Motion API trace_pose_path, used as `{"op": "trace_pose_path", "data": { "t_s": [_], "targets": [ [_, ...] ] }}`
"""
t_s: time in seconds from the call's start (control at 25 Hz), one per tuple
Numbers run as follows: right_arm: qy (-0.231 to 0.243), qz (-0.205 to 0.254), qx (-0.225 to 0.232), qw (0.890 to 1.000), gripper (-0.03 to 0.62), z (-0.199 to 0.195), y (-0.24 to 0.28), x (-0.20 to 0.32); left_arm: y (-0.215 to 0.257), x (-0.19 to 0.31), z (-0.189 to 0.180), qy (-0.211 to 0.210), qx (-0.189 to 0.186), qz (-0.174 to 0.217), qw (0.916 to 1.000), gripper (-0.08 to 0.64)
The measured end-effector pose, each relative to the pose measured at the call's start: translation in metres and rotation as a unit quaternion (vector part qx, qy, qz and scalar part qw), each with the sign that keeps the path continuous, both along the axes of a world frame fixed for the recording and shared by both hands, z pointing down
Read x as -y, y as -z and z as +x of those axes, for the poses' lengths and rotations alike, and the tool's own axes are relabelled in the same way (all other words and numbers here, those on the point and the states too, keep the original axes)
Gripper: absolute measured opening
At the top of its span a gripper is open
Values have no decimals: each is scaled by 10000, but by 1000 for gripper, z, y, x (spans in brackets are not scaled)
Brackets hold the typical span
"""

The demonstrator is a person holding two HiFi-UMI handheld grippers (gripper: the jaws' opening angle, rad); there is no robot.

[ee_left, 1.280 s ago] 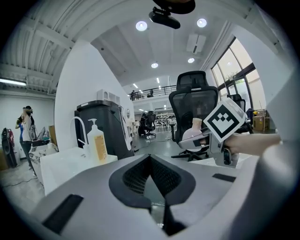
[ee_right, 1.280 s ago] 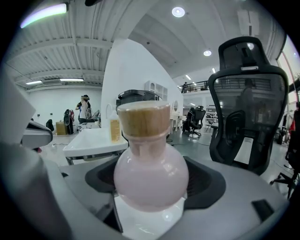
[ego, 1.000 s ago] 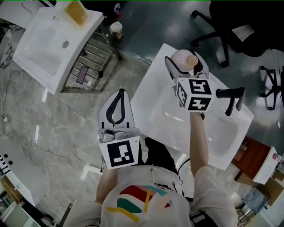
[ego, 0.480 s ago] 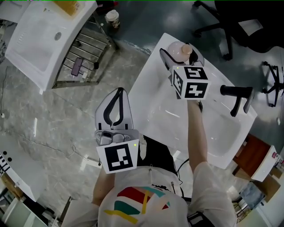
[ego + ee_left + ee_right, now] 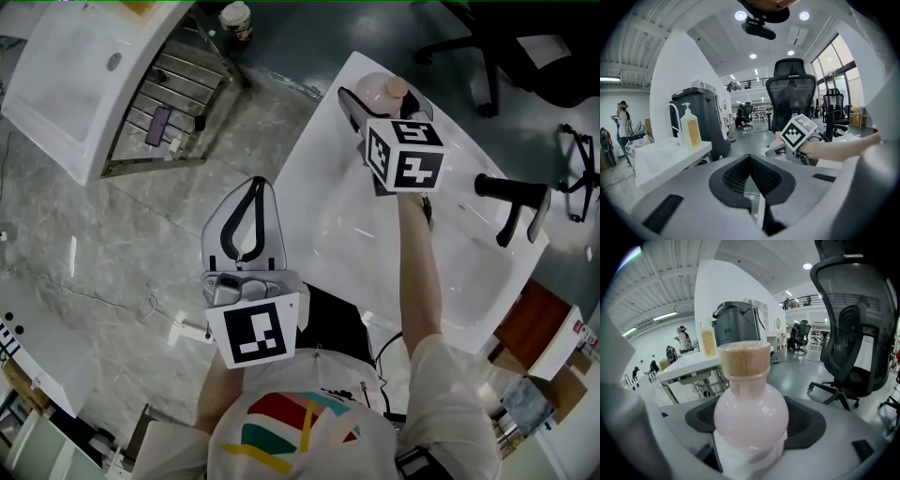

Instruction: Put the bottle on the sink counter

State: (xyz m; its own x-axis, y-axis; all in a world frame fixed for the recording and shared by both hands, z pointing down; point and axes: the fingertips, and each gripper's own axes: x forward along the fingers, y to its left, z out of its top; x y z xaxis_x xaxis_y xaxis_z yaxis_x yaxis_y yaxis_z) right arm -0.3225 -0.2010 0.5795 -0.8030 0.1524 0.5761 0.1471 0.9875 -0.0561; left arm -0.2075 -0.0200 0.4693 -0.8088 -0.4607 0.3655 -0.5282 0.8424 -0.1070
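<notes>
Pink bottle [image 5: 750, 413], cap upward, sits clamped in my right gripper [image 5: 380, 94] above the sink counter's [image 5: 314, 197] far end. The counter lies directly beneath, so I'd lower straight down. My left gripper [image 5: 253, 187], closed and empty, hangs nearer me.

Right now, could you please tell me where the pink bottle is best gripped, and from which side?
Grip the bottle at its round belly, from the side, as the right gripper does. It stands upright, the wide belly seats between the curved jaws, and the tan cap is narrower.
</notes>
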Motion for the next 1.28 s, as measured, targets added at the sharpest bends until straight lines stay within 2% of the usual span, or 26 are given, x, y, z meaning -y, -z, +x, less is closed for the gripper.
{"op": "trace_pose_path", "data": {
  "t_s": [0.2, 0.44, 0.92, 1.12, 1.28],
  "targets": [
    [29, 63, -140, 9999, 394, -2, -6, -1, -5, 2, 0, -103, -25, -116, 9999, 17],
    [204, 425, -305, 9984, 394, 0, -13, -7, -5, 4, 1, -222, 53, -293, 9993, 18],
    [208, 267, -546, 9979, 394, -1, -16, -6, -4, -1, 3, -206, 51, -266, 9994, 18],
    [184, 254, -543, 9980, 394, -2, -16, -7, -4, 0, 5, -246, 72, -292, 9992, 17],
    [49, 387, -351, 9986, 394, -1, -13, -3, -3, 1, 6, -220, 58, -263, 9994, 18]
  ]
}}
